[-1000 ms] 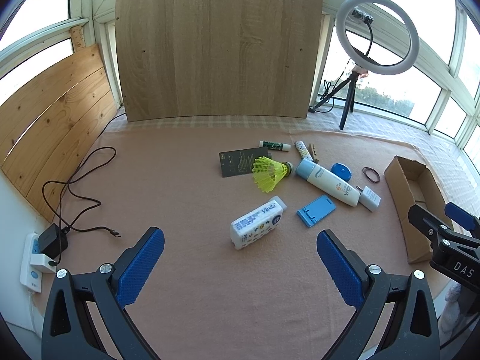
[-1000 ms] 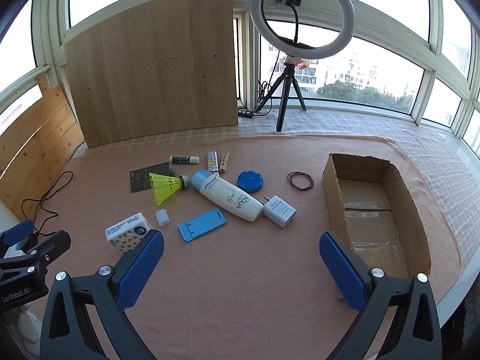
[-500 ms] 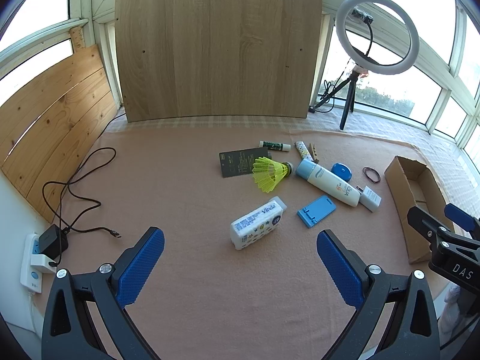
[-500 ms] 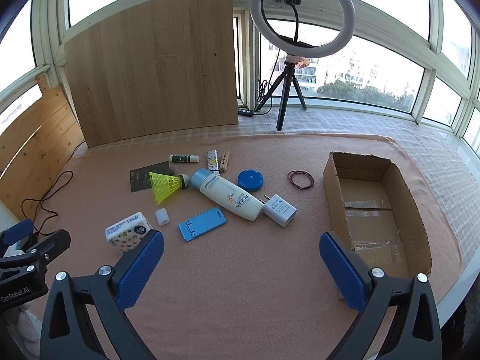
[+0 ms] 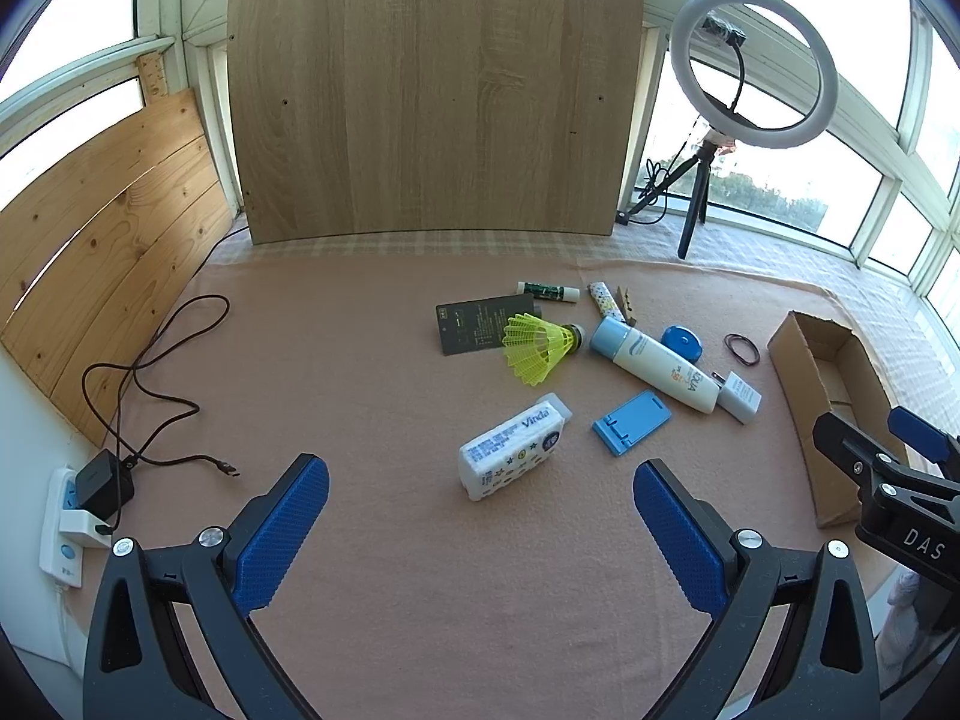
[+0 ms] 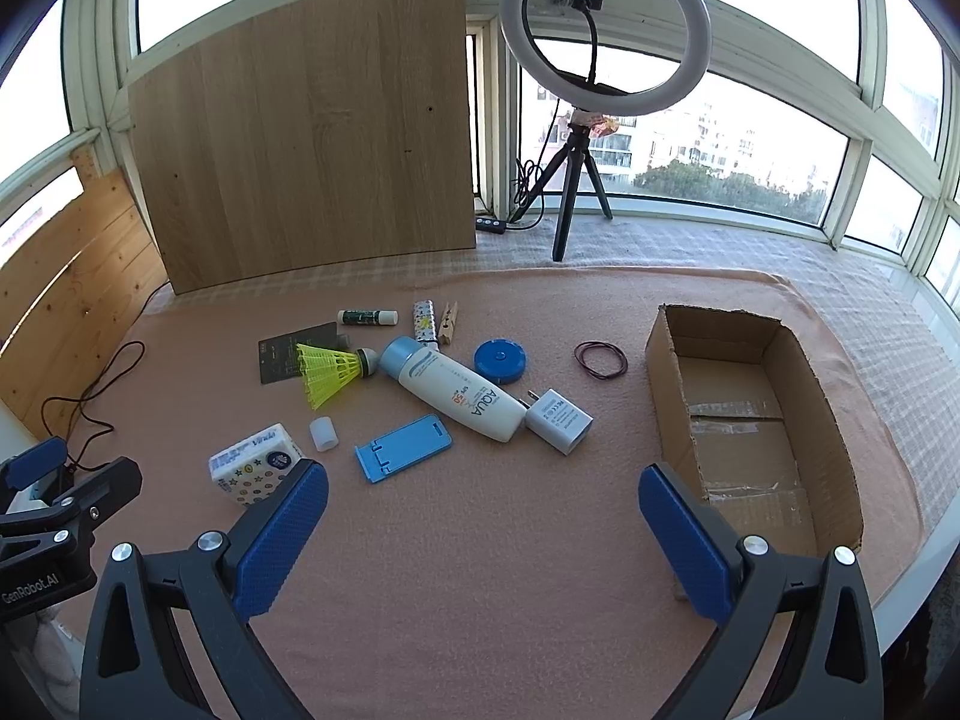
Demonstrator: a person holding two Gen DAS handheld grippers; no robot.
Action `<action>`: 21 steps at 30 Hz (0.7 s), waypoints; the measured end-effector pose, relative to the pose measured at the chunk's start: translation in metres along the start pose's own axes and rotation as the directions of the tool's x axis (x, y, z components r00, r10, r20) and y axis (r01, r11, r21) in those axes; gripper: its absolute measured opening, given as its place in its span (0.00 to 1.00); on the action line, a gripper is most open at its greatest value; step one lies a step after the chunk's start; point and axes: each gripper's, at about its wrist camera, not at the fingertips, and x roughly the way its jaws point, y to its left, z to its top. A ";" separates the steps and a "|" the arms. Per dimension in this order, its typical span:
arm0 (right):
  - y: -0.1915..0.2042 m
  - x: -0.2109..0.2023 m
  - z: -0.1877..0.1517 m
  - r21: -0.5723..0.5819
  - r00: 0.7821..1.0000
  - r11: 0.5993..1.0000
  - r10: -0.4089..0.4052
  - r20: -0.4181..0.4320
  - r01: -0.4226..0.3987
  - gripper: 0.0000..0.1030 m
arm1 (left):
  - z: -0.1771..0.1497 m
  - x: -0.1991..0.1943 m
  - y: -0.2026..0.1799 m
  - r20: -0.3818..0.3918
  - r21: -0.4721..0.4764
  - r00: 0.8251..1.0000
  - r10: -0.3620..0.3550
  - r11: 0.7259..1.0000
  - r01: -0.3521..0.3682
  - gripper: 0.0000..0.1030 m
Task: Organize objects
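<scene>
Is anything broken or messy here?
Nothing looks broken or spilled. The mess is small things scattered on the pink blanket, like the sunscreen bottle lying on its side and the yellow shuttlecock, while the cardboard box sits empty.

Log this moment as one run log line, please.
stage: before first pick | left gripper: open, empty | right gripper: open, empty | box: empty | bottle, shuttlecock, tissue pack: on mat

The yellow shuttlecock (image 5: 537, 348) is covering the right end of the dark card (image 5: 474, 330) beneath it. In the left view the tissue pack (image 5: 513, 445) is hiding most of the small white cap (image 6: 323, 433) behind it. The card's print is staying too small to read.
</scene>
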 end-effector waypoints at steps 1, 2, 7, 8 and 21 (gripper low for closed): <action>0.000 0.000 0.000 0.000 1.000 1.000 0.000 0.000 0.000 0.99 | 0.000 0.000 0.000 0.000 -0.001 1.000 0.000 1.000 0.000 1.00; 0.000 0.000 0.000 0.000 1.000 1.000 0.000 0.000 0.000 0.99 | 0.000 0.000 0.000 0.000 -0.001 1.000 0.000 1.000 0.000 1.00; 0.000 0.001 0.000 -0.001 1.000 1.000 0.002 -0.002 -0.002 0.99 | 0.000 0.001 0.000 -0.004 -0.003 1.000 0.000 1.000 0.000 1.00; 0.000 0.002 0.000 -0.001 1.000 1.000 0.002 -0.004 -0.002 0.99 | 0.000 0.003 -0.001 -0.006 -0.002 1.000 0.000 1.000 0.000 1.00; -0.002 0.010 0.000 0.004 1.000 1.000 0.006 -0.024 -0.006 0.99 | 0.002 0.015 0.001 -0.027 0.000 1.000 -0.003 1.000 0.003 1.00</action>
